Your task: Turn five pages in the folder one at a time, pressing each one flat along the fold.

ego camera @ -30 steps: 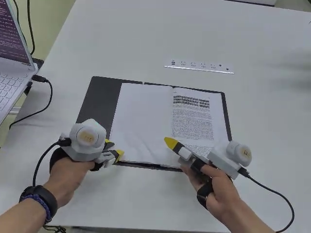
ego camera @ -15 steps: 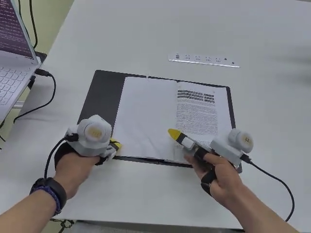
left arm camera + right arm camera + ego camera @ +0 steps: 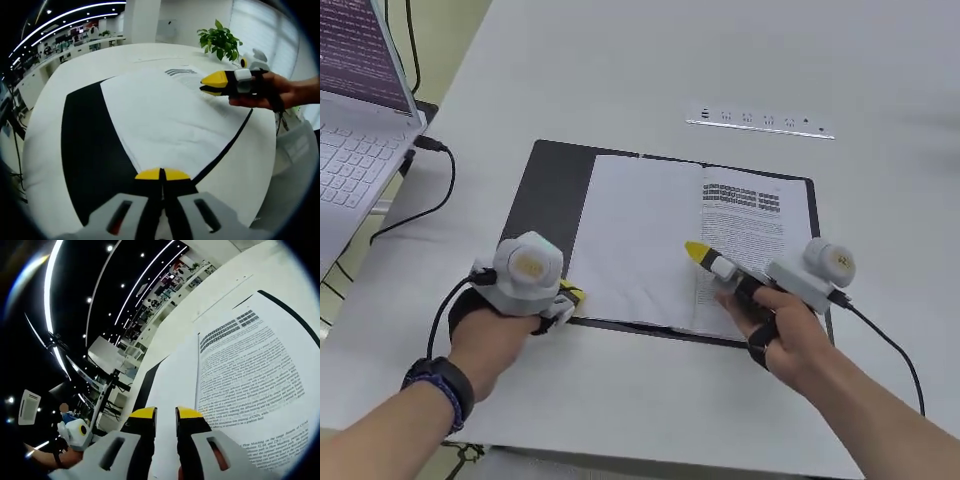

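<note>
White table (image 3: 650, 60) carries the black folder (image 3: 552, 195), open flat at its middle; laptop (image 3: 355, 110) is cut off at the left. The blank page (image 3: 640, 230) lies left of the fold, the printed page (image 3: 745, 225) right. Right tongs (image 3: 700, 254) are a slit apart, holding nothing, tip over the fold. Left tongs (image 3: 567, 297) are closed and empty at the folder's near edge. Likely the pressing step. Next needs 1 printed sheet caught alone at its edge. Can't tell if the tip touches paper or how many pages are done. The right hand hides the folder's near-right corner.
</note>
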The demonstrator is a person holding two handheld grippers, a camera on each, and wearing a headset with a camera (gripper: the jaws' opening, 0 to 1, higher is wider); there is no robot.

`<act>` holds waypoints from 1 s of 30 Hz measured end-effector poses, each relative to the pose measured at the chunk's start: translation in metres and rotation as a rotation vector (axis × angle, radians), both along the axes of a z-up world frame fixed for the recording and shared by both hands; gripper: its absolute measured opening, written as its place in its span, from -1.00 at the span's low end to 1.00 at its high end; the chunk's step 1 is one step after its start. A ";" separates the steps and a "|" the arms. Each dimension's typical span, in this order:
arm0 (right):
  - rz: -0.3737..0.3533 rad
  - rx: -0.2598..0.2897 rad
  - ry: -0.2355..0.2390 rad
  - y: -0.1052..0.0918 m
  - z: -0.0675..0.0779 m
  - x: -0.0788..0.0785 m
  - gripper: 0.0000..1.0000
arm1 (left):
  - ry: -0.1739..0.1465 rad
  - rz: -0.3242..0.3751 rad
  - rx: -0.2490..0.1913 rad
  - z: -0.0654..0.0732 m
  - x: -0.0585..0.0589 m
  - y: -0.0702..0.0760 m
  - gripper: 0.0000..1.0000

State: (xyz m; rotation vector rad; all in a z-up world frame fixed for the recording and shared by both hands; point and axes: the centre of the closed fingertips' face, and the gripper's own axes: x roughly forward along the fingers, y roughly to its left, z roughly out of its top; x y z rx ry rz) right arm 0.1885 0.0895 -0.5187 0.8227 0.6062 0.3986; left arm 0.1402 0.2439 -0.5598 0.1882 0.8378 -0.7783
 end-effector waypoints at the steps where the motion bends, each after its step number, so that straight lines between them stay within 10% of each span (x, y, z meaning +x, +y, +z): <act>1: -0.001 0.000 0.000 0.000 0.000 0.001 -0.74 | 0.001 0.003 0.001 0.000 0.000 0.000 -1.00; 30: -0.074 -0.017 0.001 -0.015 -0.023 0.056 -1.00 | -0.019 0.017 0.027 0.001 0.000 0.000 -1.00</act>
